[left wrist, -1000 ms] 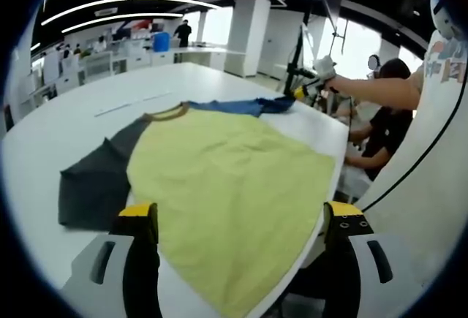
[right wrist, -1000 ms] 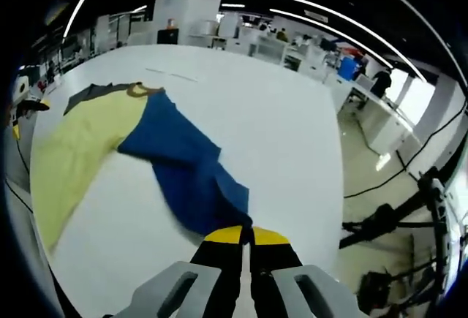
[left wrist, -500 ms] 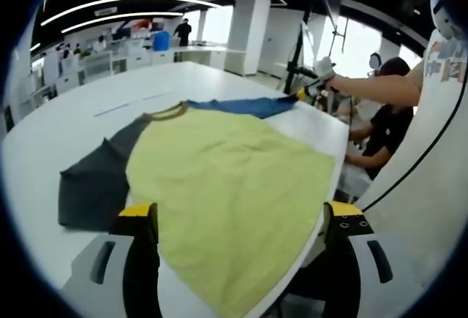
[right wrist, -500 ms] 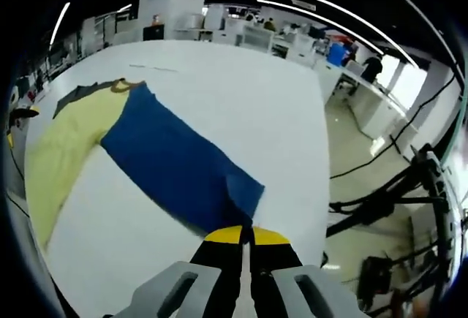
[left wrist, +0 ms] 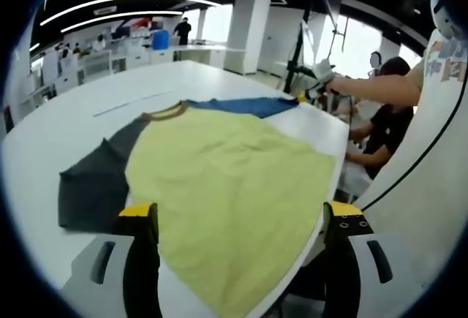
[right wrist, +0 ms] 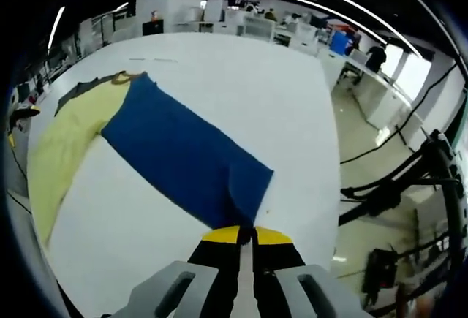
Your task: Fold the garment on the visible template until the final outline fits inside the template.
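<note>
Gripping the blue sleeve (right wrist: 191, 161), right gripper (right wrist: 246, 236) fingers clenched; left gripper (left wrist: 241, 216) fingers released above shirt (left wrist: 234, 186)

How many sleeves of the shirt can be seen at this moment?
2. The blue sleeve lies stretched flat on the white table, its cuff pinched in the right gripper. The dark grey sleeve lies by the left gripper, which is open.

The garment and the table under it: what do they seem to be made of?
The garment looks like soft, matte knit cloth, probably cotton jersey: it lies limp with shallow wrinkles, and its blue sleeve is drawn out flat from the shut right tool. The table looks like a smooth white laminate or painted board with a faint sheen; I cannot tell which.
</note>
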